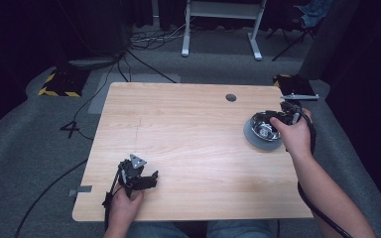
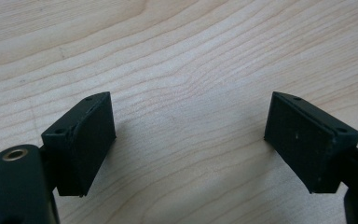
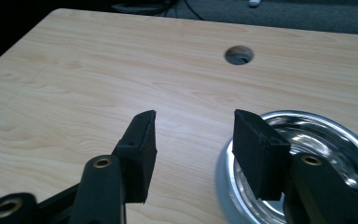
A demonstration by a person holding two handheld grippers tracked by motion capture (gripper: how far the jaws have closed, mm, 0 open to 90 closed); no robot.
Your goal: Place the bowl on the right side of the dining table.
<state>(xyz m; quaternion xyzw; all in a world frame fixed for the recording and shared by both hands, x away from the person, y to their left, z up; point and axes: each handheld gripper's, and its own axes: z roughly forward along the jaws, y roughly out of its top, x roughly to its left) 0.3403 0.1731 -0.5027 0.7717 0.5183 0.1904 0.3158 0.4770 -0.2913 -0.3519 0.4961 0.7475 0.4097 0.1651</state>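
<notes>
I'm working over one pale wooden table [image 1: 188,144] with rounded corners and a single round cable hole [image 1: 231,97] near its upper right. Grey carpet surrounds it; black cables trail at upper left of the high view, a yellow-and-black striped block [image 1: 59,84] sits at left, and one white desk frame [image 1: 223,25] stands at top centre.

Lower left in the high view, my left gripper [image 1: 141,178] rests low over bare wood; in the left gripper view its jaws stand wide with nothing between them.

At right, one shiny metal bowl [image 1: 263,131] sits near the table's right edge. My right gripper [image 3: 193,149] has its jaws fairly wide, one over wood, one over the bowl's rim, gripping nothing.
</notes>
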